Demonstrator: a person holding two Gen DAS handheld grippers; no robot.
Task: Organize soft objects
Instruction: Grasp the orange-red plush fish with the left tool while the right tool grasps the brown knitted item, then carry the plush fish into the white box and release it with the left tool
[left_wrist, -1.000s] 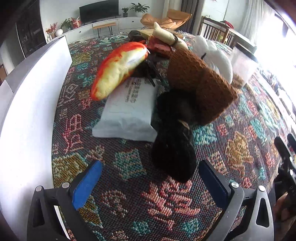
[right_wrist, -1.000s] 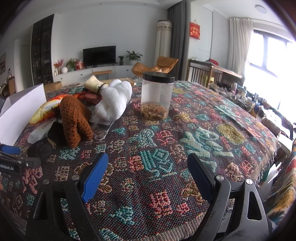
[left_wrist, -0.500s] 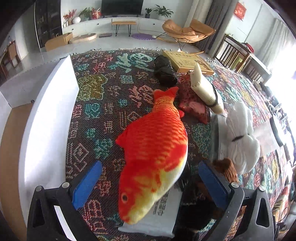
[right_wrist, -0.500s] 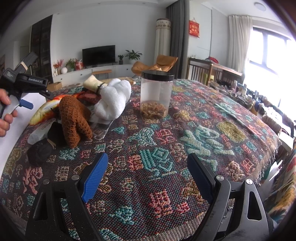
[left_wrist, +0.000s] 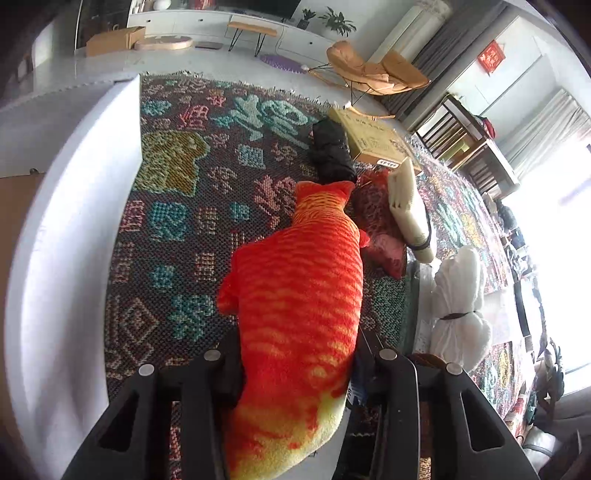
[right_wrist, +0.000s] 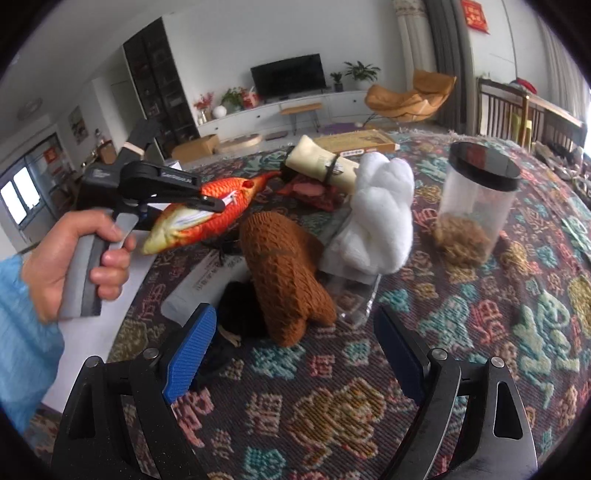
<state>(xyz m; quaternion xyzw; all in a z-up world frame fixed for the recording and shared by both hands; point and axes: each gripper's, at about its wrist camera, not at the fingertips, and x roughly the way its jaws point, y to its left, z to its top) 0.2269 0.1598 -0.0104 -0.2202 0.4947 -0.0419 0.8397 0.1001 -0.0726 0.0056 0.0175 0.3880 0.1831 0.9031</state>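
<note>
The orange fish toy (left_wrist: 299, 317) is between the fingers of the left gripper (left_wrist: 297, 354), whose jaws have just been closing and now press on its body. From the right wrist view the fish (right_wrist: 207, 214) is off the patterned tablecloth (right_wrist: 480, 317), its tail near a cream roll (right_wrist: 325, 166). A hand (right_wrist: 74, 254) grips the handle. The right gripper (right_wrist: 295, 350) is wide open and holds nothing, above the cloth just before a brown knitted piece (right_wrist: 288, 273). A white plush bundle (right_wrist: 380, 214) and a clear jar (right_wrist: 476, 206) stand behind.
</note>
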